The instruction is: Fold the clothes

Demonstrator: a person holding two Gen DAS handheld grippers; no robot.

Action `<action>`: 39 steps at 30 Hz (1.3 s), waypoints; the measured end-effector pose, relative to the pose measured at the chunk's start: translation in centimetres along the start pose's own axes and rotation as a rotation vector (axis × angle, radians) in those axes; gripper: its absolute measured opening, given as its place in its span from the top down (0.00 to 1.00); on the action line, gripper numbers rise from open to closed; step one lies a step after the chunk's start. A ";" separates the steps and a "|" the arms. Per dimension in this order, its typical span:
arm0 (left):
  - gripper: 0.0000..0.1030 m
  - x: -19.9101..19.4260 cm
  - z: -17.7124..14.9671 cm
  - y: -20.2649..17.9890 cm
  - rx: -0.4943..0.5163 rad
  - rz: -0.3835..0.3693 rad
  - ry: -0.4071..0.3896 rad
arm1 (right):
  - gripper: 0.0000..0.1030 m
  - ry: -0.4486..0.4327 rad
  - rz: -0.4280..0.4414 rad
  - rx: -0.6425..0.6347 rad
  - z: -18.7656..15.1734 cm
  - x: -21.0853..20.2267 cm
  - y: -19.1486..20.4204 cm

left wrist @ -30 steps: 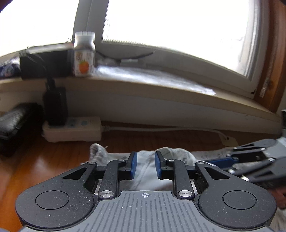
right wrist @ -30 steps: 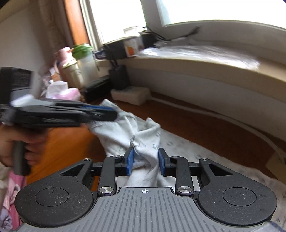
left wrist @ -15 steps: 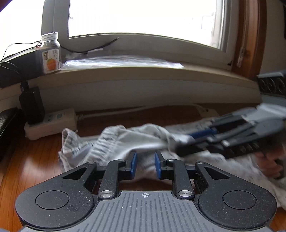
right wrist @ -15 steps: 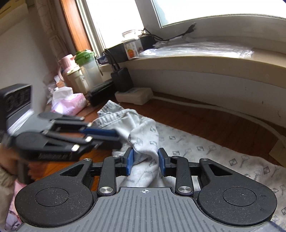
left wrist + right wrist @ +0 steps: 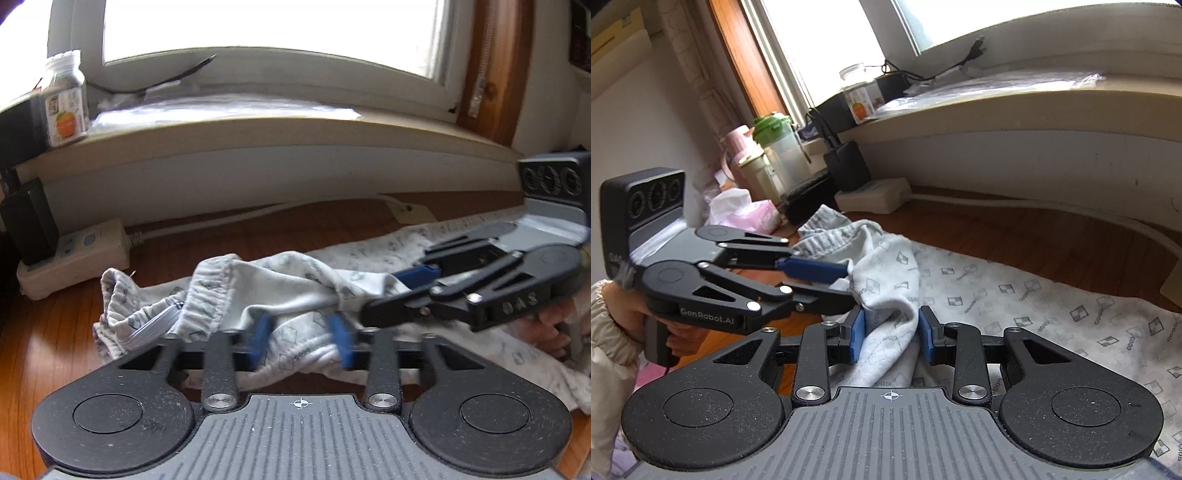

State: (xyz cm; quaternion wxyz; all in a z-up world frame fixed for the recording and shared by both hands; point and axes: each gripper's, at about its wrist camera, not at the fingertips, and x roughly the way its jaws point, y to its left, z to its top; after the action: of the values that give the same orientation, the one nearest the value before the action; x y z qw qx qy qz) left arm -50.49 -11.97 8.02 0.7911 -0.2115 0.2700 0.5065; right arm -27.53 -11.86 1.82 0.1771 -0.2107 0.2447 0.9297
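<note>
A: Grey-white printed cotton: the garment [image 5: 1015,295] lies spread on the wooden floor [image 5: 1015,236] below the window sill [image 5: 1015,110], its elastic waistband [image 5: 218,273] bunched and raised toward the power strip [image 5: 74,254]

B: Where are the grippers?

A: The left gripper [image 5: 301,339] has a fold of the cloth between its blue pads [image 5: 258,338]; its jaws have just been closing and the fabric fills the gap, so it is clamped on the garment. In the right wrist view the same gripper [image 5: 827,280] enters from the left with the waistband edge caught at its tips

B: And the right?

A: The right gripper [image 5: 892,338] is clamped on a raised ridge of the garment; the cloth fills the narrow space between its pads [image 5: 857,336]. In the left wrist view it [image 5: 384,295] reaches in from the right, held by a hand [image 5: 550,325]

B: Surroundings?

A: A jar [image 5: 66,99] with an orange label stands on the sill; a green-lidded bottle [image 5: 779,147] and a pink tissue pack [image 5: 750,214] sit by the wall
</note>
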 end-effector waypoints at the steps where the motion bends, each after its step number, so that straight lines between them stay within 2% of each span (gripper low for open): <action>1: 0.93 -0.6 -0.2 -0.1 0.002 0.010 -0.014 | 0.69 -0.002 0.006 -0.001 0.0 0.0 0.0; 4: 0.96 -3.9 -1.2 0.5 -0.042 0.054 -0.104 | 0.68 -0.007 0.024 -0.005 0.0 -0.2 -0.1; 6: 0.96 -6.6 -2.2 1.8 -0.128 0.096 -0.176 | 0.68 -0.011 0.036 -0.008 0.0 -0.3 -0.1; 9: 0.96 -9.6 -4.3 3.6 -0.223 0.152 -0.229 | 0.64 -0.008 0.071 -0.027 -0.1 -0.4 0.1; 12: 0.96 -10.4 -6.1 4.3 -0.265 0.168 -0.196 | 0.62 0.008 0.115 -0.077 -0.3 -0.5 1.0; 15: 0.94 -10.6 -7.1 4.1 -0.263 0.157 -0.163 | 0.61 0.026 0.119 -0.128 -0.6 -0.6 2.3; 16: 0.91 -10.8 -7.1 4.1 -0.263 0.145 -0.168 | 0.61 0.040 0.129 -0.140 -0.7 -0.6 2.6; 19: 0.69 -10.9 -6.2 4.3 -0.276 0.120 -0.207 | 0.60 0.059 0.120 -0.188 -0.9 -0.6 3.4; 20: 0.65 -10.7 -5.6 4.2 -0.275 0.121 -0.211 | 0.60 0.062 0.119 -0.196 -1.0 -0.6 3.5; 23: 0.57 -9.4 -4.2 3.9 -0.261 0.086 -0.205 | 0.60 0.074 0.112 -0.218 -1.4 -0.5 3.7; 26: 0.51 -7.1 -3.7 3.9 -0.265 0.057 -0.152 | 0.60 0.076 0.107 -0.230 -1.5 -0.5 3.9; 27: 0.53 -6.7 -3.9 3.8 -0.261 0.059 -0.141 | 0.60 0.075 0.105 -0.234 -1.5 -0.5 4.0; 28: 0.61 -6.3 -4.0 3.7 -0.257 0.061 -0.129 | 0.61 0.072 0.103 -0.240 -1.5 -0.6 4.1; 29: 0.88 -6.4 -4.3 3.5 -0.251 0.066 -0.135 | 0.63 0.068 0.101 -0.247 -1.6 -0.7 4.2; 30: 0.99 -7.3 -4.6 3.2 -0.243 0.077 -0.164 | 0.72 0.058 0.099 -0.253 -1.6 -0.9 4.3; 31: 0.98 -8.2 -4.9 2.9 -0.235 0.087 -0.192 | 0.78 0.047 0.106 -0.258 -1.5 -1.2 4.5; 35: 1.00 -13.5 -7.0 2.6 -0.257 0.128 -0.317 | 0.82 0.013 0.177 -0.269 -0.9 -2.5 5.7; 39: 0.99 -16.5 -9.9 2.9 -0.301 0.168 -0.304 | 0.83 0.071 0.246 -0.363 -1.8 -2.3 8.5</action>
State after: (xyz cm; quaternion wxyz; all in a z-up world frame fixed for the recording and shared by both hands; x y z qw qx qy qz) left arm -60.85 -28.20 10.92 0.7373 -0.2252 0.0856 0.6312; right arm -28.69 -20.29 4.70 0.0126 -0.2404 0.1036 0.9650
